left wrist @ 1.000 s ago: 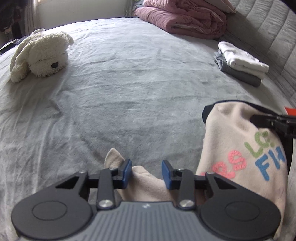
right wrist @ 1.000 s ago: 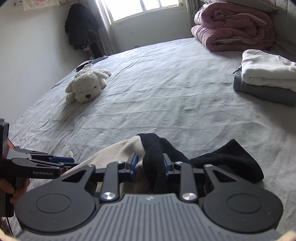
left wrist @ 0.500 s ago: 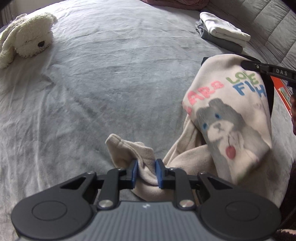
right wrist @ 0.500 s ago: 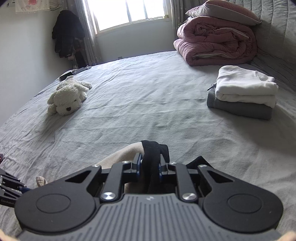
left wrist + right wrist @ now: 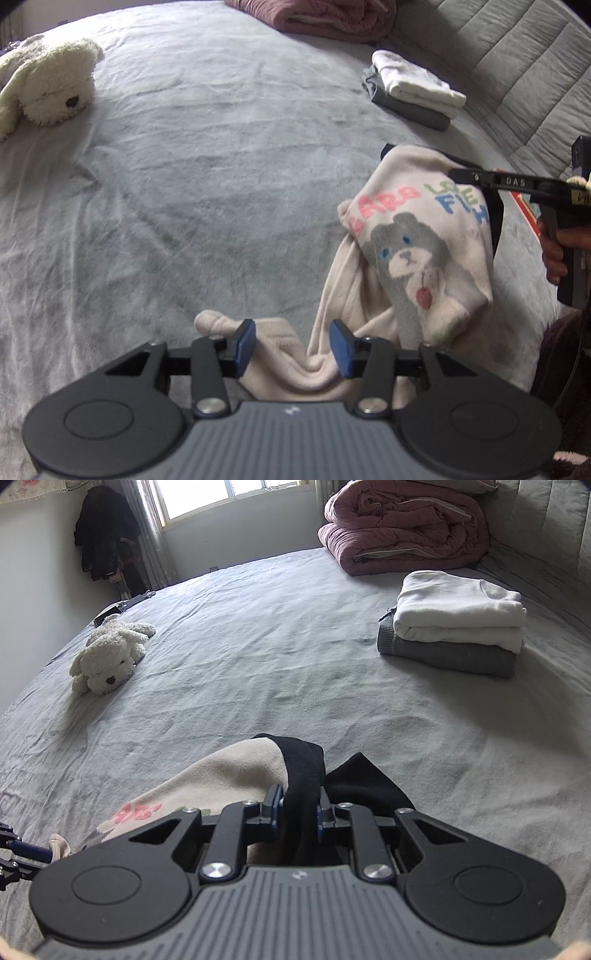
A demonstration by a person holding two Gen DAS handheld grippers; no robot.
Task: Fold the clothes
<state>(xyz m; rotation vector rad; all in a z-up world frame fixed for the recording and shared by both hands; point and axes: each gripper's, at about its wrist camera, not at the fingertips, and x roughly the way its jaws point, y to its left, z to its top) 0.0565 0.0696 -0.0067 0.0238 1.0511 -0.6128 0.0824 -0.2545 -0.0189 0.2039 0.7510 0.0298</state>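
A cream sweatshirt with a grey bear print and coloured letters hangs over the grey bed sheet. In the right wrist view my right gripper is shut on its black trim, with the cream cloth draped to the left. In the left wrist view the right gripper holds the garment's top edge, and a hand grips its handle. My left gripper hovers over a cream fold low on the garment. Its jaws are opening, and the blue pads stand apart from the cloth between them.
A white plush dog lies at the left of the bed. A folded white garment on a grey one sits at the right. A rolled pink duvet lies by the quilted headboard. Dark clothes hang beside the window.
The left gripper was shut on the cream fold half a second ago; its jaws have now spread and the fold lies loose. The right gripper keeps its hold on the black trim.
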